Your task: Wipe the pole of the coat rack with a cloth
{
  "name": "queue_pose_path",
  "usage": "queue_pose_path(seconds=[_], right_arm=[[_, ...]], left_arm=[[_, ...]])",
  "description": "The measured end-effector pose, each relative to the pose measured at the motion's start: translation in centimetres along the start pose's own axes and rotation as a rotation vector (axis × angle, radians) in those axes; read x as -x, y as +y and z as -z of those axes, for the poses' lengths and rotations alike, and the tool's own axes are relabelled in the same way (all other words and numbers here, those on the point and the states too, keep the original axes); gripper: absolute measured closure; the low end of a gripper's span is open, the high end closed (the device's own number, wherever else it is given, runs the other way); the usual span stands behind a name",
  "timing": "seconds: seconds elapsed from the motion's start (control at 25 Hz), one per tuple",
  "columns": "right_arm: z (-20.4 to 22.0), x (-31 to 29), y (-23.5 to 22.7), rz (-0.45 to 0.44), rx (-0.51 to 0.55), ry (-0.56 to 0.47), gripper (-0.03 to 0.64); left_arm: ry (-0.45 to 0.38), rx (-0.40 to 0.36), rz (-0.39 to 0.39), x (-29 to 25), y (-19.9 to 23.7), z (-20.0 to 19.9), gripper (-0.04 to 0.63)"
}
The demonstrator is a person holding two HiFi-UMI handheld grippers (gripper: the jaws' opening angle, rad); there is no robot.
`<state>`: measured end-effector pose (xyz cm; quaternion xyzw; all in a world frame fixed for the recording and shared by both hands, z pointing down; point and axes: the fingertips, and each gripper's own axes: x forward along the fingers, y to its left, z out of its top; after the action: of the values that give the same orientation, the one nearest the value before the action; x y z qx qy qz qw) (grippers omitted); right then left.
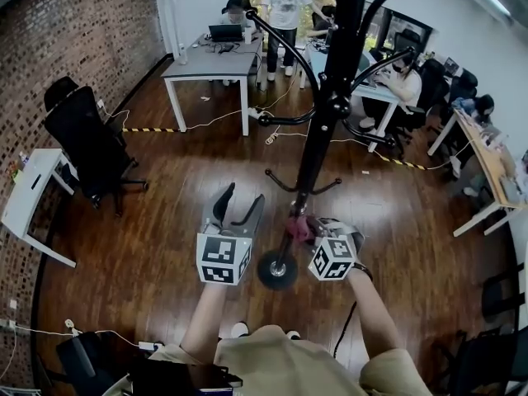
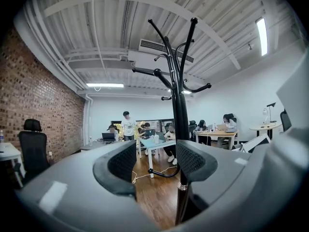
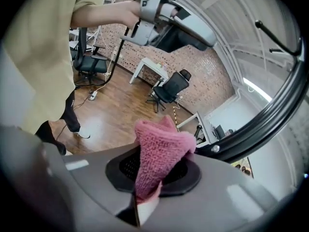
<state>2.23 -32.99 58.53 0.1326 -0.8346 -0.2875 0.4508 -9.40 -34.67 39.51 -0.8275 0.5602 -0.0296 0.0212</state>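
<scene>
Where the pole stands, head view: the coat rack pole (image 1: 318, 139) climbs from its round base (image 1: 276, 269) near 6 o'clock to past 12 o'clock, with hooks (image 1: 280, 48) branching high up. I stand over the base, so the low section is the part within reach.
Left gripper, head view: my left gripper (image 1: 239, 203) hangs at 9 o'clock of the pole's foot, clear of the shaft. I judge it is held out of the wiping path.
Right gripper, head view: my right gripper (image 1: 309, 226) sits at 3 o'clock of the same low section, with the pink cloth (image 1: 297, 229) presented toward the shaft.
Left gripper view: the jaws stand wide apart with nothing between them. The pole (image 2: 179, 110) rises at 1 o'clock, beyond the right-hand jaw.
Right gripper view: the jaws are pinched tight on a fold of cloth (image 3: 159, 151). Its free end sticks up toward 12 o'clock, so fabric rather than jaw meets the metal. The pole (image 3: 270, 122) sweeps past at 3 o'clock, just beside the cloth tip. I cannot confirm contact.
Step in hand: I judge this as wiping low on the pole, with the upper length probably yet to do.
</scene>
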Motion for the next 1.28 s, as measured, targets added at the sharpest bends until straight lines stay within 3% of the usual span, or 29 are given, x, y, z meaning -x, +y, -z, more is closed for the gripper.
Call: queue_pose_path(seconds=[0.16, 0.36, 0.44, 0.52, 0.6, 0.68, 0.84, 0.92, 1.04, 1.28], right_arm=[[-0.7, 0.8, 0.7, 0.006, 0.045, 0.003, 0.57], [-2.5, 2.1, 1.8, 0.004, 0.026, -0.049, 0.568], [-3.8, 3.3, 2.3, -0.01, -0.036, -0.131, 0.566], [-5.0, 6.1, 0.7, 0.016, -0.188, -0.304, 0.566], [-5.0, 10.2, -3.4, 0.131, -0.347, -0.464, 0.566], [-4.4, 14.7, -8.3, 0.307, -0.463, -0.552, 0.566], [-2.6, 20.3, -17.0, 0.684, -0.551, -0.545, 0.566], [-2.4, 20.5, -20.4, 0.793, -0.566, -0.522, 0.566], [-2.8, 19.1, -23.4, 0.812, -0.603, -0.548, 0.566], [-4.8, 17.3, -25.9, 0.806, -0.57, -0.565, 0.569]], left_arm=[[-0.009, -0.005, 0.015, -0.2, -0.6, -0.2, 0.341], [-0.008, -0.011, 0.03, -0.2, -1.1, -0.3, 0.341], [-0.004, -0.012, 0.036, -0.1, -1.3, -0.1, 0.341], [-0.007, -0.015, 0.042, -0.1, -1.4, -0.3, 0.341], [-0.021, -0.018, 0.042, -0.2, -1.1, -1.1, 0.341], [-0.034, -0.014, 0.041, -0.2, -1.0, -2.0, 0.341], [-0.047, -0.017, 0.058, -0.1, -1.6, -2.8, 0.341], [-0.048, -0.025, 0.071, -0.3, -2.1, -3.0, 0.341], [-0.045, -0.03, 0.081, -0.4, -2.7, -2.9, 0.341], [-0.036, -0.037, 0.065, 0.2, -2.8, -2.9, 0.341]])
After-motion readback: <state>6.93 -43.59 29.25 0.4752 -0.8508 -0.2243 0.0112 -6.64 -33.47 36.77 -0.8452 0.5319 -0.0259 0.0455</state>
